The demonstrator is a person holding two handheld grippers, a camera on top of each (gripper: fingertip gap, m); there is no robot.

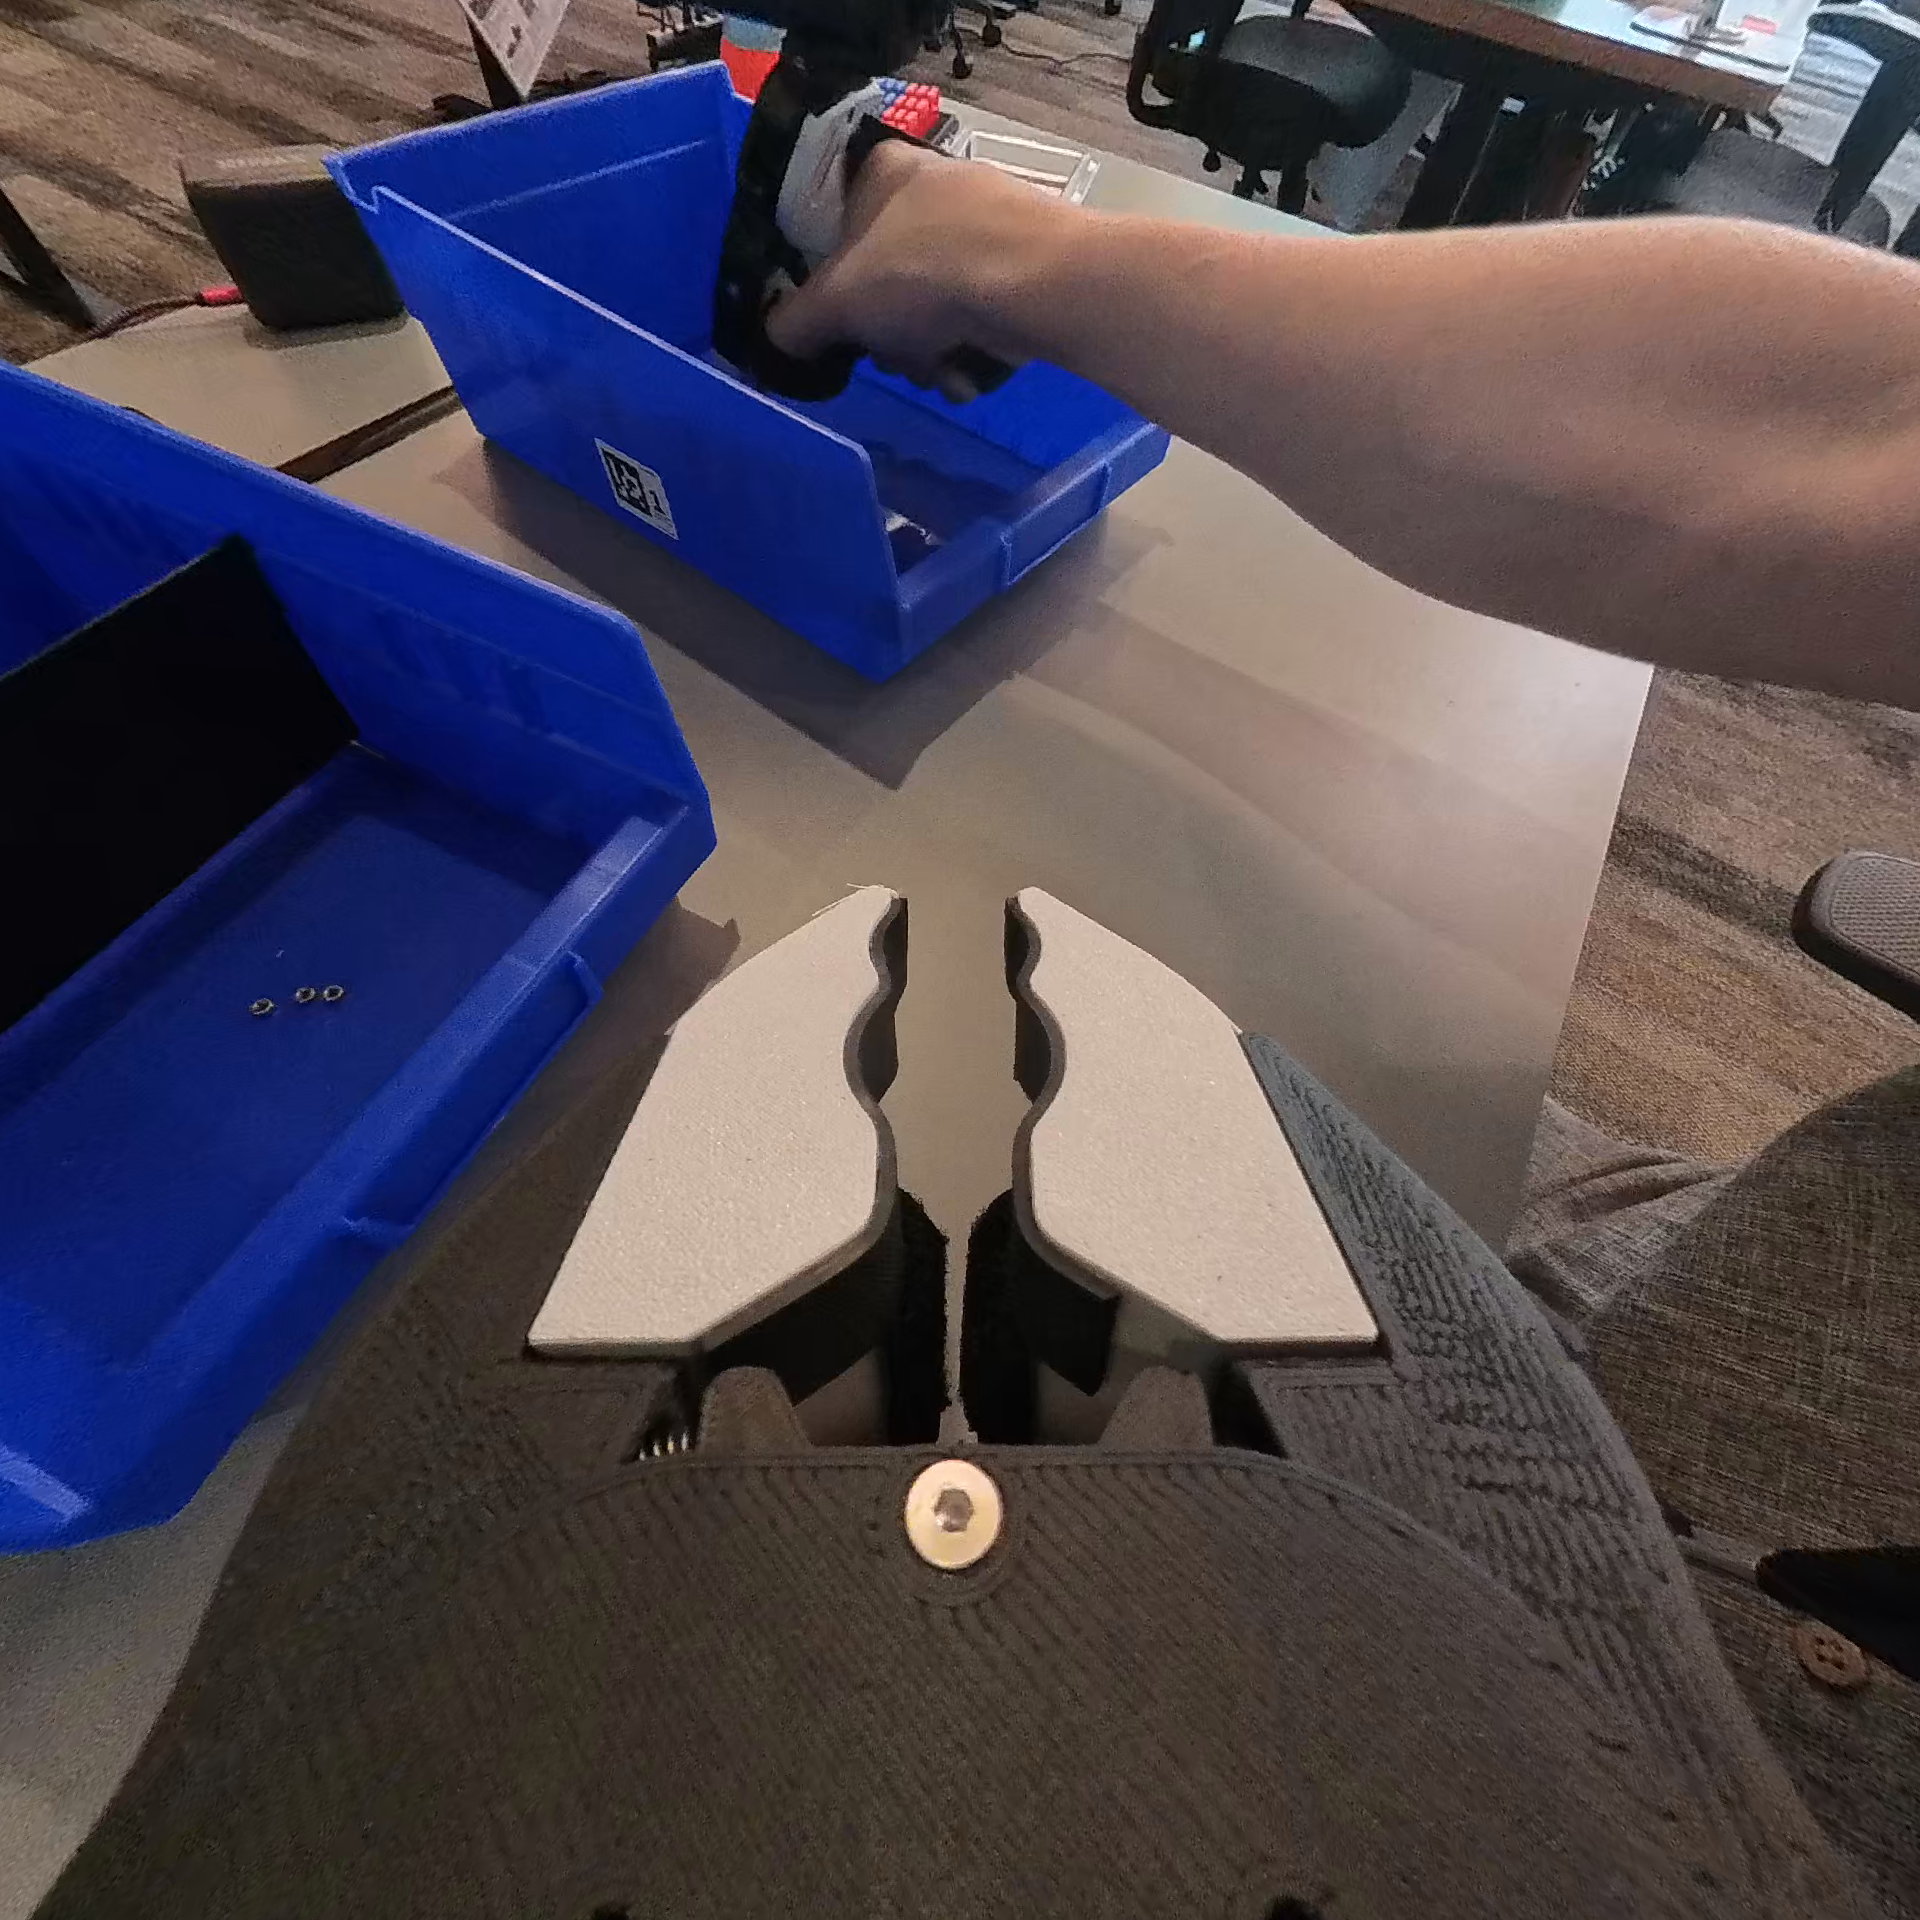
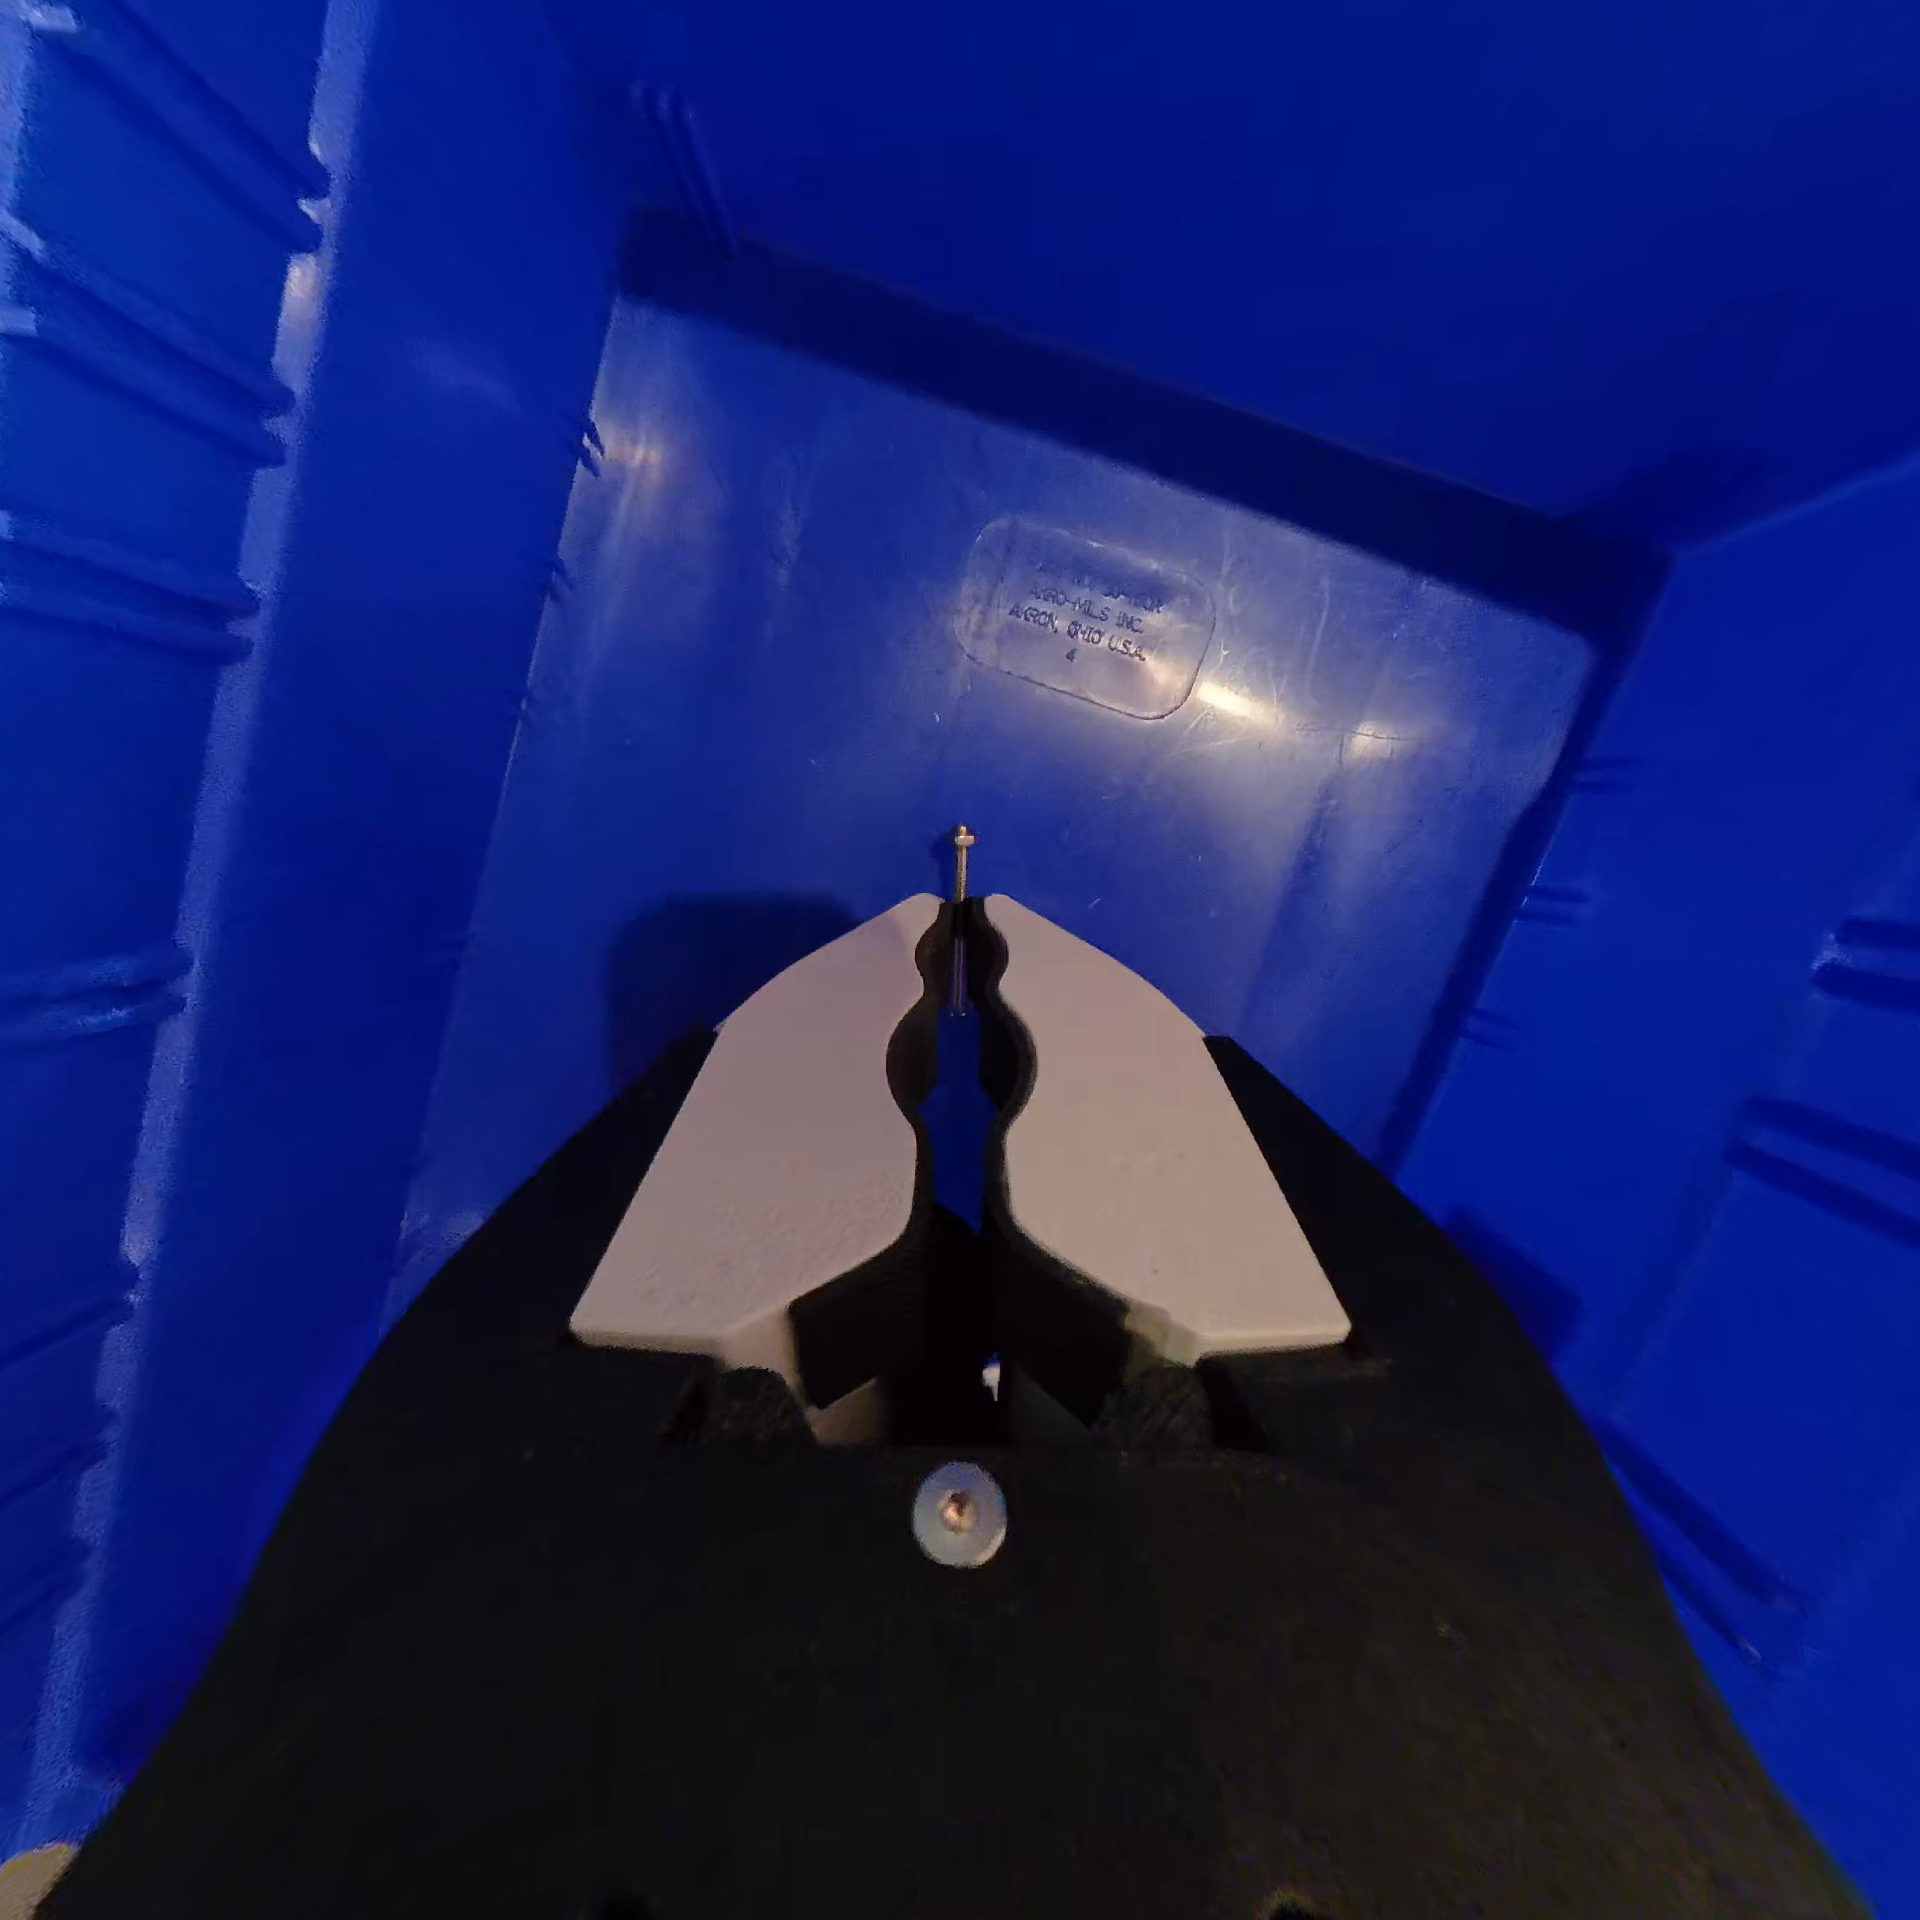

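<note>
My left gripper (image 1: 954, 906) is open by a narrow gap and empty, above the grey table (image 1: 1195, 790), just right of the near blue bin (image 1: 623, 727). Three small metal nuts (image 1: 301, 997) lie on that bin's floor. My right gripper (image 2: 962, 902) is deep inside the far blue bin (image 2: 1039, 520), shut on a thin metal screw (image 2: 962, 862) whose head sticks out past the fingertips. In the left wrist view the right gripper (image 1: 769, 312) shows in a person's hand, reaching down into the far blue bin (image 1: 665, 416); its fingers are hidden there.
A black box (image 1: 286, 234) with a red cable sits behind the bins. A black divider (image 1: 135, 748) stands in the near bin. Office chairs (image 1: 1278, 73) and another table (image 1: 1558, 42) stand beyond. A chair armrest (image 1: 1870, 914) is at the right edge.
</note>
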